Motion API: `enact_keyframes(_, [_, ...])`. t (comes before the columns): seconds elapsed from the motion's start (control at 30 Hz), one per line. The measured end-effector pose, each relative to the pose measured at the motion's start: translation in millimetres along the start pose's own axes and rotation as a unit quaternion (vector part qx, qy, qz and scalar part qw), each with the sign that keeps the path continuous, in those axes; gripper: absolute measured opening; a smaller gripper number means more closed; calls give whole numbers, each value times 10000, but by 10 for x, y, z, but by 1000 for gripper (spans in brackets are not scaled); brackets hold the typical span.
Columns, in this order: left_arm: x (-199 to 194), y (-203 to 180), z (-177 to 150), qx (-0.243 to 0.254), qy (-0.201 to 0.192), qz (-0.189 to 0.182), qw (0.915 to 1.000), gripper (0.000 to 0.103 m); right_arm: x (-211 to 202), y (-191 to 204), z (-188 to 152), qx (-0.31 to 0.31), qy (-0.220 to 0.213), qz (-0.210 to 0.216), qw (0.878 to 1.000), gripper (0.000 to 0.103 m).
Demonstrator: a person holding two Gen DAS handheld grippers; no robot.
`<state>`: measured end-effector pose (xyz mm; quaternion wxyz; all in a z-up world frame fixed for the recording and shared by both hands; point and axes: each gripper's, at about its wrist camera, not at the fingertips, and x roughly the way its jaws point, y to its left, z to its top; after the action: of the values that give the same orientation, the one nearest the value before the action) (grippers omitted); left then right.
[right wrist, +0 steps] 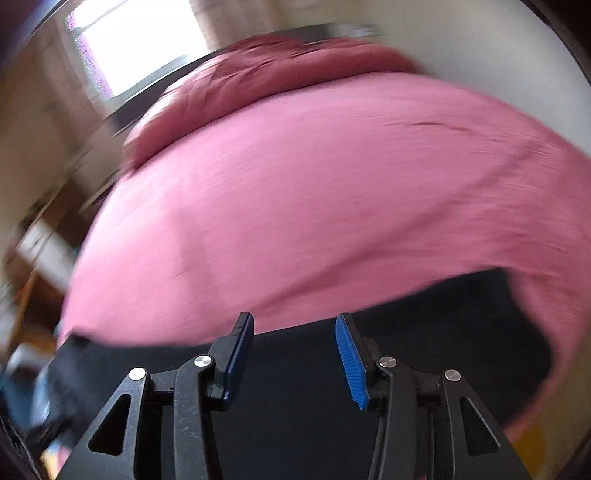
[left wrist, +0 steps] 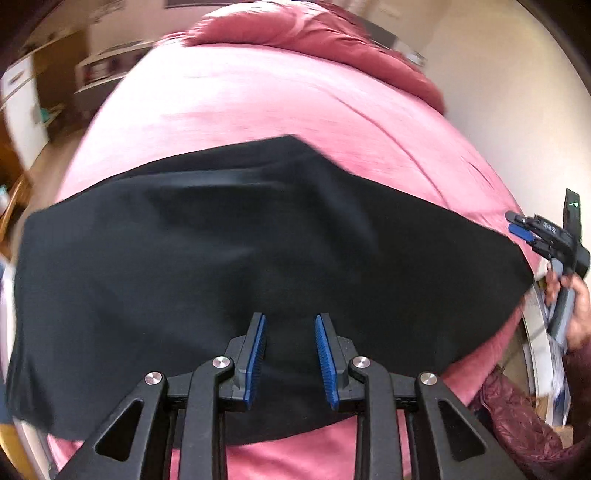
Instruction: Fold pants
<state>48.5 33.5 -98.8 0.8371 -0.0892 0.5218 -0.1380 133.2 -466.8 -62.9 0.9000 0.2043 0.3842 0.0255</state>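
Observation:
Black pants [left wrist: 229, 280] lie spread flat across the near part of a pink bed [left wrist: 280, 103]. My left gripper [left wrist: 290, 319] hovers over their near middle, open and empty. My right gripper [left wrist: 517, 227] shows in the left wrist view at the pants' right edge, held in a hand. In the right wrist view that gripper [right wrist: 295, 319] is open and empty above the pants [right wrist: 406, 350], near their far edge. That view is motion-blurred.
A darker pink duvet [left wrist: 325, 33] is bunched at the bed's far end. Wooden furniture and shelves [left wrist: 48, 85] stand to the left. A maroon jacket [left wrist: 517, 413] lies at the right by the bed. A bright window [right wrist: 140, 44] is behind the bed.

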Motion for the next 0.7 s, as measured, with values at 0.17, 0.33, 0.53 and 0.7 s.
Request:
enact_keyframes(0.17, [-133,225,-125,-213,-151,55,9996,28,361,1191,-101,-978,585,1260,9855,41])
enact_keyframes(0.33, [-131,164,-266,-68,-170,48,9998,28,773,2341,-183,-1796,1133,1995,9566,41])
enact_keyframes(0.53, [-18,15,-227,225,-173,76,9996,28,1278,3035,-301,-2144,1759,2118,9371,41])
enact_keyframes(0.7, [27,40,-262,99,-180,100,9997,28,1542,3231,-365,-2344,2047,2043,9281,28])
